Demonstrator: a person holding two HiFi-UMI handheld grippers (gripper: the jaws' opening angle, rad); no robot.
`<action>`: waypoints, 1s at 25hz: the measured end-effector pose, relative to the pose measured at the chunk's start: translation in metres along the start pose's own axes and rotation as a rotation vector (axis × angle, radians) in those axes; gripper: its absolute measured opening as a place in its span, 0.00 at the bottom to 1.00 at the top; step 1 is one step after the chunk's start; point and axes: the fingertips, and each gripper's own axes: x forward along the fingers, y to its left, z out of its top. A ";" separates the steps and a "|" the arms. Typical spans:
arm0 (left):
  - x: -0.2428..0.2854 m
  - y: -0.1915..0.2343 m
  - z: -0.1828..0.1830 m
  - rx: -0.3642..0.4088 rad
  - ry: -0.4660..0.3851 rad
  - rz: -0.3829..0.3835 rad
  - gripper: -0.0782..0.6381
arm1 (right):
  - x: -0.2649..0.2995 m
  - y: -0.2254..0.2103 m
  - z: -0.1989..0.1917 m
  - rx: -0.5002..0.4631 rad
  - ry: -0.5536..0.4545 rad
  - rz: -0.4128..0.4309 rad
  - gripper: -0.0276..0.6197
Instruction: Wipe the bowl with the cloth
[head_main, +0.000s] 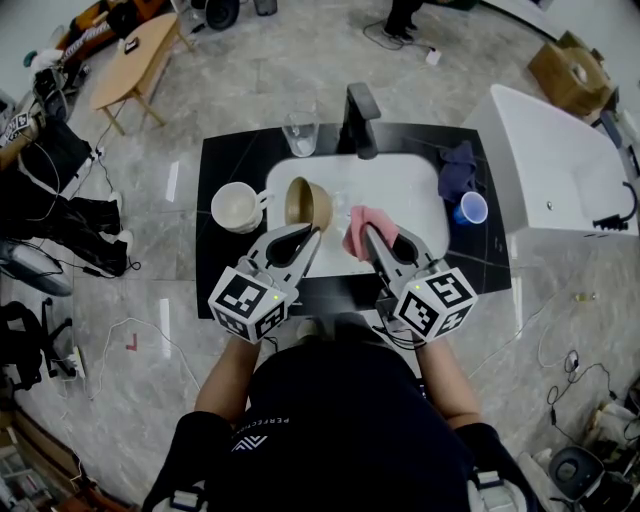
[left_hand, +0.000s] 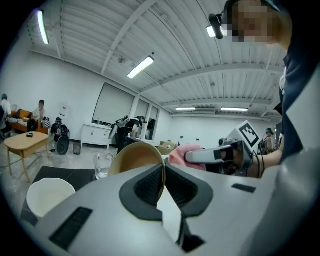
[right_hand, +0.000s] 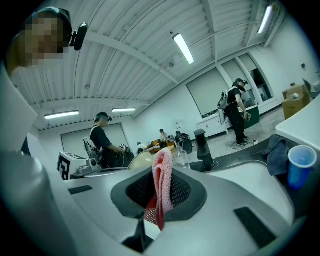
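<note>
The left gripper (head_main: 308, 234) is closed down on the rim of a tan bowl (head_main: 307, 203), its dark pads pinching the thin wall from both sides. The bowl is held tipped up on its edge over the left part of the white sink basin (head_main: 405, 190), clear of the basin floor, with its hollow side turned towards the counter's left edge.

The right gripper (head_main: 366, 232) is clamped on a pink cloth (head_main: 357, 228). In the right gripper view a folded ridge of the cloth stands up between the pads and a looser end hangs below them. The cloth is over the middle of the basin, just to the right of the bowl; I cannot tell whether the two touch. The grippers sit side by side at the front edge of the sink, both pointing towards the black faucet (head_main: 361, 118) at the back edge.

On the black counter (head_main: 222, 160), a white mug (head_main: 236, 207) stands left of the basin, near the bowl. A clear glass (head_main: 300, 134) stands at the back edge, left of the faucet. To the right of the basin lie a dark blue cloth (head_main: 458, 168) and, just in front of it, a blue cup (head_main: 472, 208).
</note>
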 end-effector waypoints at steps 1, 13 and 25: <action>0.000 0.001 -0.002 0.021 0.014 0.016 0.14 | 0.000 0.000 -0.001 -0.001 0.002 -0.002 0.12; 0.002 0.003 -0.026 0.209 0.154 0.080 0.14 | 0.004 0.000 -0.013 -0.063 0.053 -0.041 0.12; 0.006 -0.005 -0.041 0.359 0.247 0.048 0.14 | 0.006 -0.006 -0.022 -0.094 0.085 -0.077 0.12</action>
